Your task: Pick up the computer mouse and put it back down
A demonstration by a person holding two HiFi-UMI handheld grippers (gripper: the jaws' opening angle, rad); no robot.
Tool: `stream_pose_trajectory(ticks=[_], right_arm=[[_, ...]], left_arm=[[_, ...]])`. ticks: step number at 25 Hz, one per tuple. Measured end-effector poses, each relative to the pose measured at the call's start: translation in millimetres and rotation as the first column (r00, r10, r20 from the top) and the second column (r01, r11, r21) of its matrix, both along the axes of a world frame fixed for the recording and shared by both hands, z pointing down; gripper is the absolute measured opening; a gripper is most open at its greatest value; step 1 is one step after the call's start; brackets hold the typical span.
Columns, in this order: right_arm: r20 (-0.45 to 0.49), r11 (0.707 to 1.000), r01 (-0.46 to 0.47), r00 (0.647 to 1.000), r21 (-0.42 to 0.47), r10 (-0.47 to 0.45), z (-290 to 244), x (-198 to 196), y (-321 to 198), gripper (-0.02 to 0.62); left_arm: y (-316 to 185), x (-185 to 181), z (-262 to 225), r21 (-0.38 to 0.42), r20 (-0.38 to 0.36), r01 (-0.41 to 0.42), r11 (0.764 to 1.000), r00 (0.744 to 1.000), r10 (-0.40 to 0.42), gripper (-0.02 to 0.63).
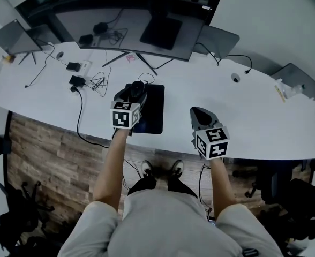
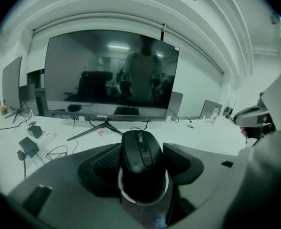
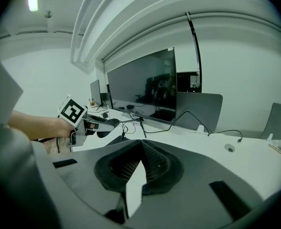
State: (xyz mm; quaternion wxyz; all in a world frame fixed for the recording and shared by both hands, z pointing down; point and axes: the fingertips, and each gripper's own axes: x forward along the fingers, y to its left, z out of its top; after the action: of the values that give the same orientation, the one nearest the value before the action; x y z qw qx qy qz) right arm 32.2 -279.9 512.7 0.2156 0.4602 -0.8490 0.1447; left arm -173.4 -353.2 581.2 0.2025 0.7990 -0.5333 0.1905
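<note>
A black wired computer mouse (image 1: pixel 137 88) sits between the jaws of my left gripper (image 1: pixel 133 94), over the far end of a black mouse pad (image 1: pixel 156 118). In the left gripper view the mouse (image 2: pixel 140 159) fills the gap, with a dark pad pressed against each side, and my left gripper (image 2: pixel 141 149) is shut on it. My right gripper (image 1: pixel 200 114) hovers over the white desk (image 1: pixel 248 125) to the right of the pad. Its jaws meet at the tips in the right gripper view, and the right gripper (image 3: pixel 141 146) holds nothing. That view also shows the left gripper (image 3: pixel 90 122) at the left.
A wide dark monitor (image 1: pixel 130 25) stands on its stand at the back of the desk. Power adapters and tangled cables (image 1: pixel 80 76) lie to the left of the pad. Folded laptops or panels rest at the far left (image 1: pixel 10 36) and behind the right gripper (image 1: pixel 219 39). The desk's front edge runs just under both grippers.
</note>
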Motion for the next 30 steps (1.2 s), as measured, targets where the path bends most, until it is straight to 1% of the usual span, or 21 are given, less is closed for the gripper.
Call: stream_pose_trajectory(ticks=[2,6,13,15,19,21,24,27,30], right_arm=[[-0.007,1.0,0.0,1.0,-0.013,0.0,6,-1,-1,0.014],[-0.019,0.999,0.0,1.0,-0.038,-0.001,17,-2,-3,0.015],[-0.029,0.997,-0.007,1.0,-0.074,0.005,34,9,-4,0.015],[-0.029,0.996,-0.01,1.0,-0.083,0.007,38,12,-3,0.015],[-0.032,0.995,-0.017,0.999,-0.101,0.014,47,24,-2,0.015],[-0.031,0.994,-0.023,0.999,-0.111,0.02,51,29,-1,0.015],[-0.026,0.993,-0.029,0.999,-0.117,0.026,54,34,2,0.015],[-0.023,0.993,-0.027,0.999,-0.112,0.025,53,39,2,0.015],[-0.021,0.995,-0.029,0.999,-0.099,0.027,47,45,0,0.015]], left_arm=[[0,1,15,-0.028,-0.002,-0.005,1.0,1.0,0.005,0.279],[9,14,49,-0.09,-0.014,-0.036,0.995,0.999,0.035,0.279],[27,39,101,-0.197,-0.025,-0.063,0.978,0.998,0.059,0.279],[30,40,114,-0.227,-0.013,-0.059,0.972,0.998,0.058,0.281],[37,39,135,-0.271,0.043,-0.045,0.961,0.997,0.059,0.279],[40,40,142,-0.284,0.059,-0.04,0.958,0.997,0.059,0.279],[41,38,152,-0.282,0.083,-0.032,0.959,0.995,0.057,0.281],[42,37,155,-0.273,0.071,-0.013,0.962,0.997,0.034,0.288],[44,35,150,-0.258,0.058,-0.012,0.966,0.998,0.028,0.318]])
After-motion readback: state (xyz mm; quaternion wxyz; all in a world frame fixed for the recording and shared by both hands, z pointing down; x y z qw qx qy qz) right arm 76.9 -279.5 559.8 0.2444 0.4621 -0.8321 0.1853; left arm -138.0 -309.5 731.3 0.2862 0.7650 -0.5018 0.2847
